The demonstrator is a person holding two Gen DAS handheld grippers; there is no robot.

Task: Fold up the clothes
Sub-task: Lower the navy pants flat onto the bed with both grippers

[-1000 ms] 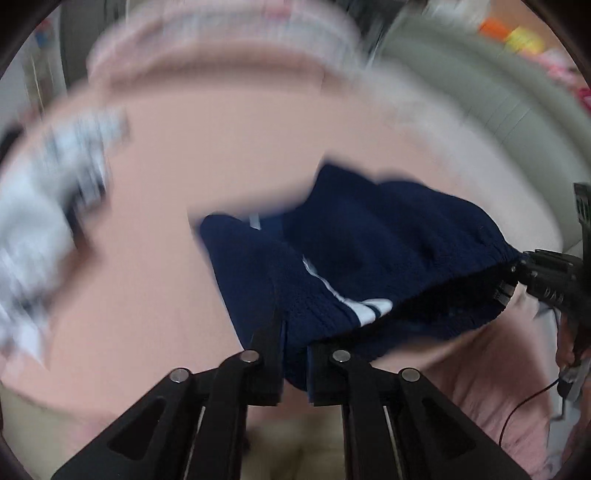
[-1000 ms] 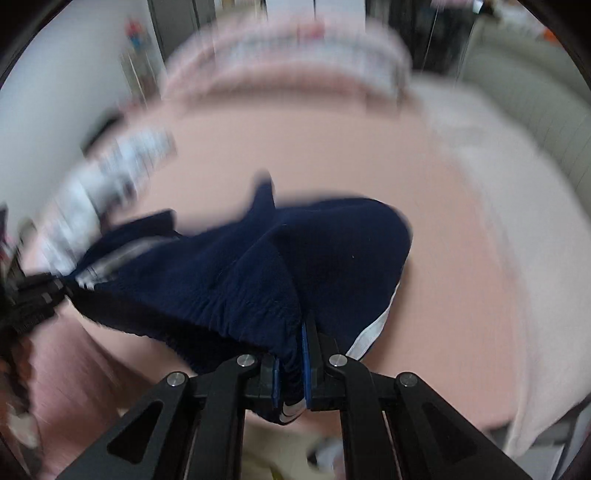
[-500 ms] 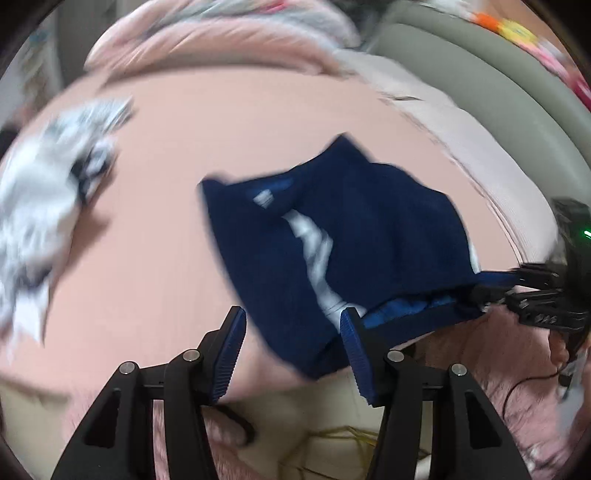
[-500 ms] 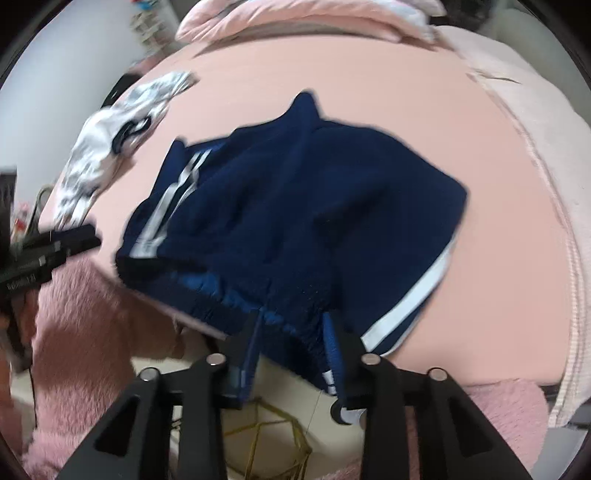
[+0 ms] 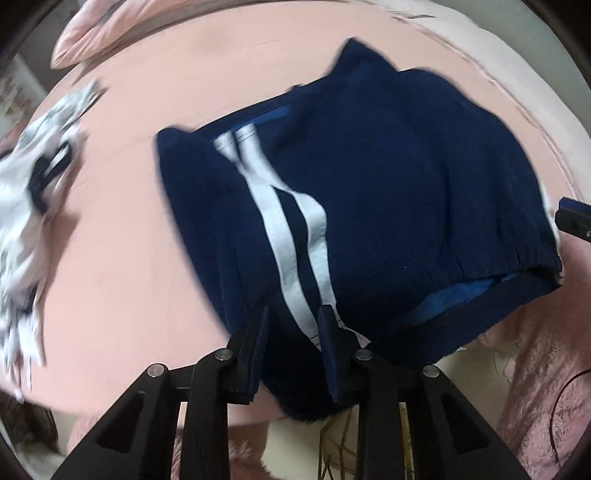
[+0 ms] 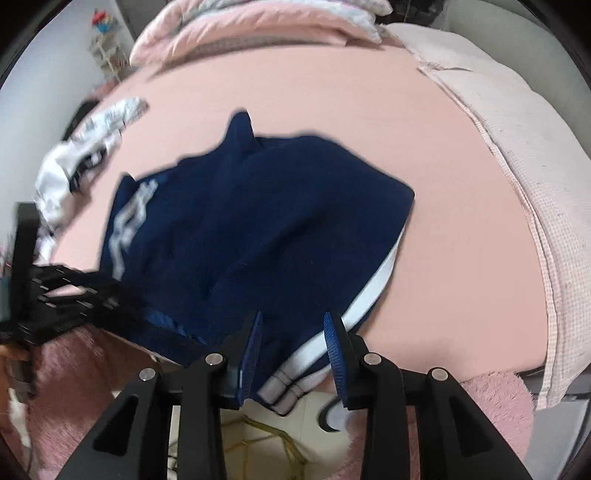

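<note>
Navy shorts with white side stripes (image 5: pixel 388 206) lie spread on the pink bed, waistband toward me and hanging slightly over the near edge; they also show in the right wrist view (image 6: pixel 258 229). My left gripper (image 5: pixel 293 325) is open, its fingers on either side of the striped waistband corner, not clamping it. My right gripper (image 6: pixel 291 328) is open over the other striped corner of the waistband. The left gripper's body shows at the left of the right wrist view (image 6: pixel 48 291).
A crumpled white and black garment (image 5: pixel 33 199) lies on the bed to the left, also in the right wrist view (image 6: pixel 81 155). Pink pillows and a quilt (image 6: pixel 258 22) are at the far end. A pale blanket (image 6: pixel 517 147) covers the right side. Pink fluffy rug (image 5: pixel 535 369) below the bed edge.
Both grippers held the shorts' waistband in the air a second ago; they laid the shorts down on the bed and opened, letting go. The shorts now lie flat.
</note>
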